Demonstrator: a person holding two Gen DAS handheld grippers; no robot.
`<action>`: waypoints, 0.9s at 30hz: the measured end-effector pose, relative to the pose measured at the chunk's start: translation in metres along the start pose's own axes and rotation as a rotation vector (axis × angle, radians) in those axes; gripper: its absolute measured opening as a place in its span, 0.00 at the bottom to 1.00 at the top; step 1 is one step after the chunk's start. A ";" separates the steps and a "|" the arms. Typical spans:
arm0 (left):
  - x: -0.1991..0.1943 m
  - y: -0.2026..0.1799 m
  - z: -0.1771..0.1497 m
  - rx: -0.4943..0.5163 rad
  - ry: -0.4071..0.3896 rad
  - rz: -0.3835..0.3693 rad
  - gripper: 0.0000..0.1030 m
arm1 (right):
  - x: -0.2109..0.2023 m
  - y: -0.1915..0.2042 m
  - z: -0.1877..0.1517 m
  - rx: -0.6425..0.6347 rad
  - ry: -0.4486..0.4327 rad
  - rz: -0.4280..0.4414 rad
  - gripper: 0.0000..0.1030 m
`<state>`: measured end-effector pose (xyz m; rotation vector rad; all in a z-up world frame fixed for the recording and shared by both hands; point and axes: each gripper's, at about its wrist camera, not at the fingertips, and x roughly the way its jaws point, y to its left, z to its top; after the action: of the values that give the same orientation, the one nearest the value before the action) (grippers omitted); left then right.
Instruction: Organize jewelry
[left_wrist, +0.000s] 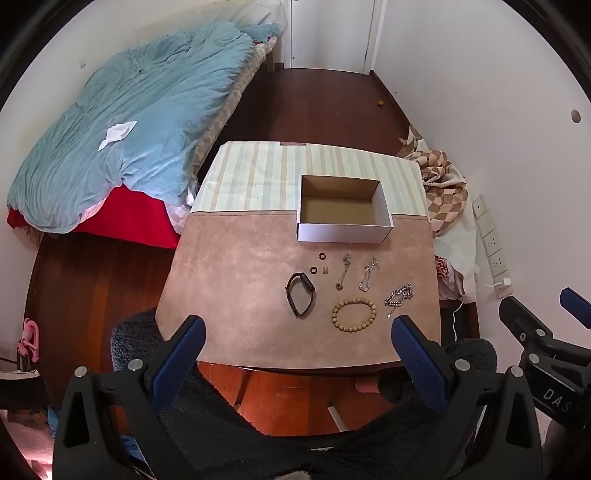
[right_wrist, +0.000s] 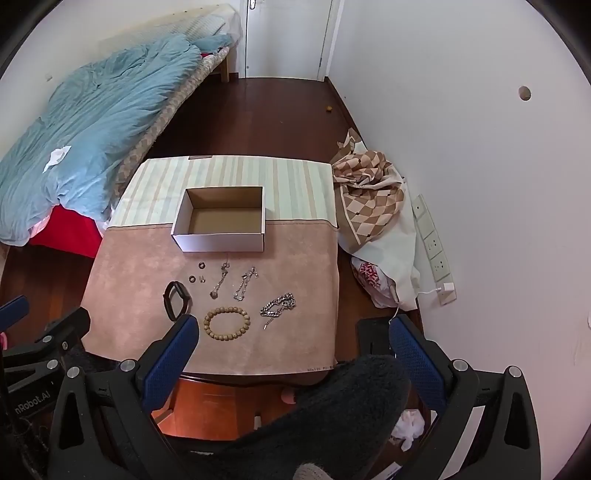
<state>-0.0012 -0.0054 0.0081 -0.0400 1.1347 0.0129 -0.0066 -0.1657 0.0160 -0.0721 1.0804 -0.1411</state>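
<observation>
Since both my left gripper (left_wrist: 297, 338) and right gripper (right_wrist: 293, 336) are wide apart and empty, I judge the beaded bracelet (left_wrist: 354, 314) near the tabletop's front edge light and stiff, best pinched across one side.

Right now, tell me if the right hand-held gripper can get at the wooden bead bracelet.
Probably yes: the right hand-held gripper is open, and the bead bracelet lies uncovered on the mat just ahead, apart from the neighbouring pieces.

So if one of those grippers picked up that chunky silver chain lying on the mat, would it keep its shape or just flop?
The chunky silver chain would probably flop: it lies bunched in loose folds with one end trailing. Its thick metal links suggest it is fairly heavy for its size. Smooth shiny links might slide between the pads, so a pinch across the bunched part looks safer, I would guess.
</observation>
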 end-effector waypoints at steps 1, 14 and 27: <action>-0.001 0.005 0.001 0.001 -0.001 -0.004 1.00 | 0.000 -0.001 0.000 0.001 0.000 0.000 1.00; -0.004 0.005 0.002 0.005 -0.006 -0.001 1.00 | -0.004 0.001 0.005 0.004 -0.005 0.002 1.00; -0.007 0.005 0.008 0.012 -0.005 0.003 1.00 | -0.005 0.003 0.006 0.005 -0.006 0.004 1.00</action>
<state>0.0027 0.0003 0.0178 -0.0280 1.1297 0.0087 -0.0034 -0.1621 0.0232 -0.0661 1.0741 -0.1395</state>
